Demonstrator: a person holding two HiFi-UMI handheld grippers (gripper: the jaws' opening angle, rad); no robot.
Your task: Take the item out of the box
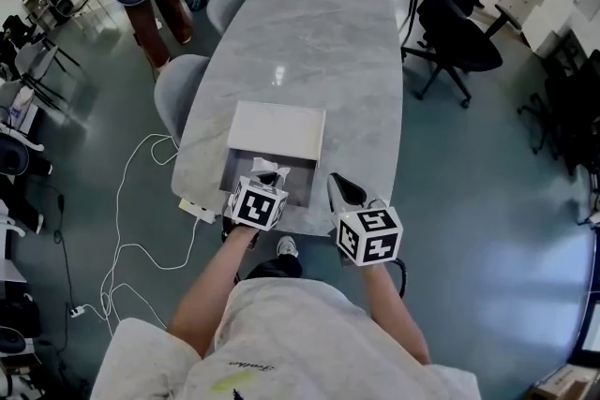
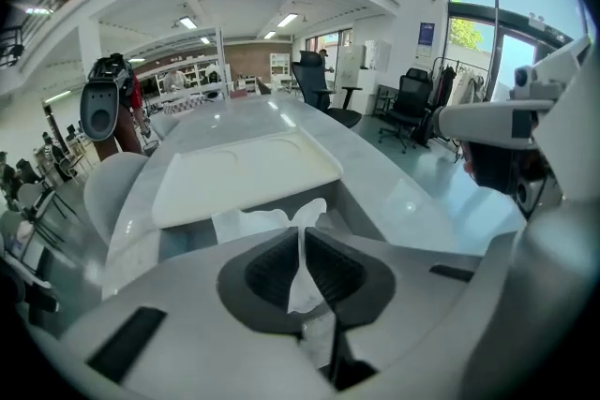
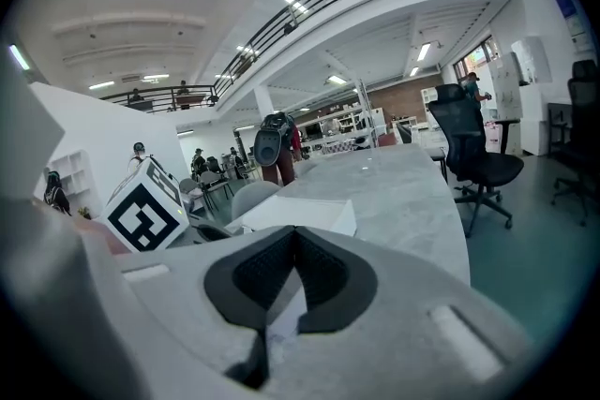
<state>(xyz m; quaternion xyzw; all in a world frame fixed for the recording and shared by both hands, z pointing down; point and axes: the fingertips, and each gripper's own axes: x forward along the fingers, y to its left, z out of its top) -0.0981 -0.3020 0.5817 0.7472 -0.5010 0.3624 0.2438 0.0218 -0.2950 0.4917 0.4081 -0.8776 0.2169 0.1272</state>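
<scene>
Poking up from the open box (image 1: 238, 167), the crumpled white paper (image 2: 251, 222) is pinched between the pads of the left gripper (image 2: 301, 237), over the box's near end. The white lid (image 1: 278, 130) lies against the box's far side. The right gripper (image 3: 293, 244), jaws pressed together, sits just right of the box, which rests on the grey table (image 1: 309, 42).

Left gripper (image 2: 302, 248) tight on white paper (image 2: 248, 222); right gripper (image 3: 293, 244) alongside, jaws apparently together.
</scene>
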